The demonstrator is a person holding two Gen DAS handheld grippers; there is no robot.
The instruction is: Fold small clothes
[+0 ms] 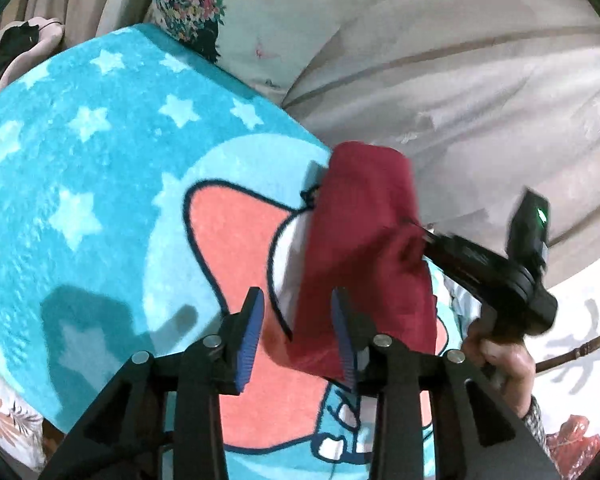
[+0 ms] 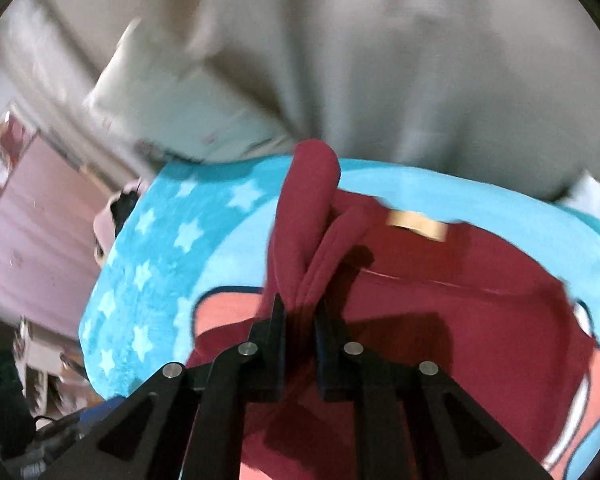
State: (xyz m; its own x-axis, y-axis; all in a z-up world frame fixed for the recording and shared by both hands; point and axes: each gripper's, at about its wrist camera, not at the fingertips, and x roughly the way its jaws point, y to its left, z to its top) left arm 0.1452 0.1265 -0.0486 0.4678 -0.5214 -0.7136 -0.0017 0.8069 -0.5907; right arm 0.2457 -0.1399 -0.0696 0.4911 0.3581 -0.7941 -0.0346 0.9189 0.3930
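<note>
The small dark red garment [image 2: 440,320] lies crumpled on a turquoise blanket [image 2: 168,248] printed with pale stars and a pink cartoon figure, filling the lower centre and right of the right wrist view; a tan label [image 2: 416,222] shows near its upper edge. One fold of it rises in a soft ridge toward the middle of that frame, bunched and pinched between the closed jaws of the right gripper [image 2: 300,320]. In the left wrist view the same red cloth [image 1: 364,240] hangs lifted in the centre right, the right gripper [image 1: 424,240] gripping it from the right. The left gripper [image 1: 300,316] stands open at the bottom centre, its blue pads apart, the cloth just beyond them. A floral pillow [image 1: 260,20] and beige bedding [image 1: 480,92] lie above.
</note>
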